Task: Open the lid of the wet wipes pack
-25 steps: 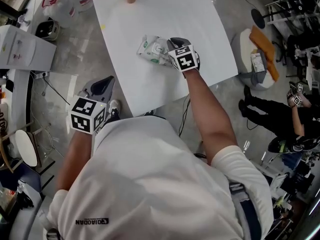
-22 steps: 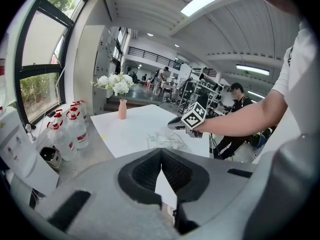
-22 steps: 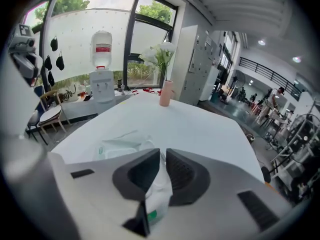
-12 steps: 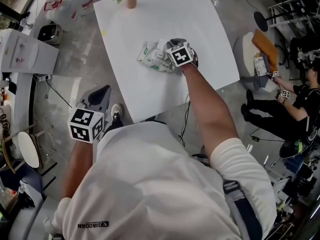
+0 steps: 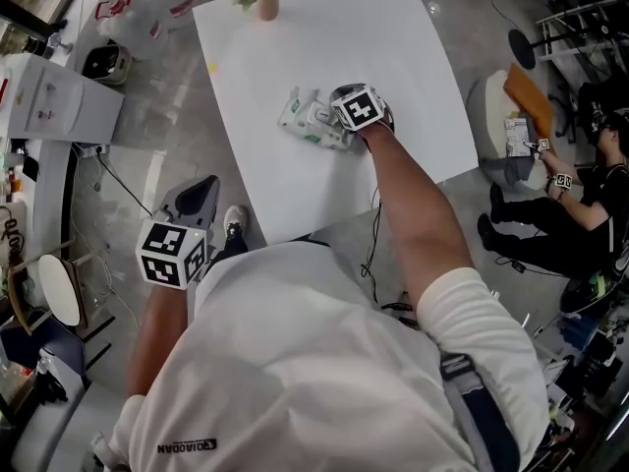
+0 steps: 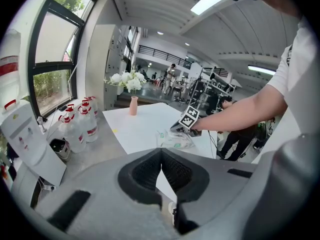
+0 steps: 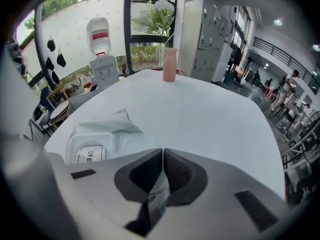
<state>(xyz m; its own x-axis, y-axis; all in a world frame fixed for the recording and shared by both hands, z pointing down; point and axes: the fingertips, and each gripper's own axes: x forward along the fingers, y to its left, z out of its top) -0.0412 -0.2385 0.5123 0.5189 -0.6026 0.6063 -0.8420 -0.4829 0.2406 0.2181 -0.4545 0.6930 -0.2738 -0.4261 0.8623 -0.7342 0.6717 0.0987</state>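
The wet wipes pack [image 5: 307,118] lies crumpled near the middle of the white table [image 5: 295,47]. Its white lid [image 7: 90,151] carries a printed label and lies flat in the right gripper view. My right gripper [image 5: 344,132] is tilted steeply down at the pack's right end. Its jaws are closing, and a thin fold of the pack's [image 7: 107,134] film is pinched between the pads where they meet [image 7: 162,159]. Off the table's left corner, my left gripper [image 5: 201,193] hangs over the floor. Its jaws [image 6: 161,156] are shut with nothing between them.
A pink vase [image 5: 266,6] with white flowers stands at the table's far edge. Water bottles [image 6: 80,124] and a white dispenser [image 5: 54,106] stand on the floor to the left. At the right, a person [image 5: 580,214] sits past the table beside a beanbag [image 5: 496,106].
My right gripper has sunk onto the pack's right end and its jaws have come together on the film. The left gripper has stayed put.
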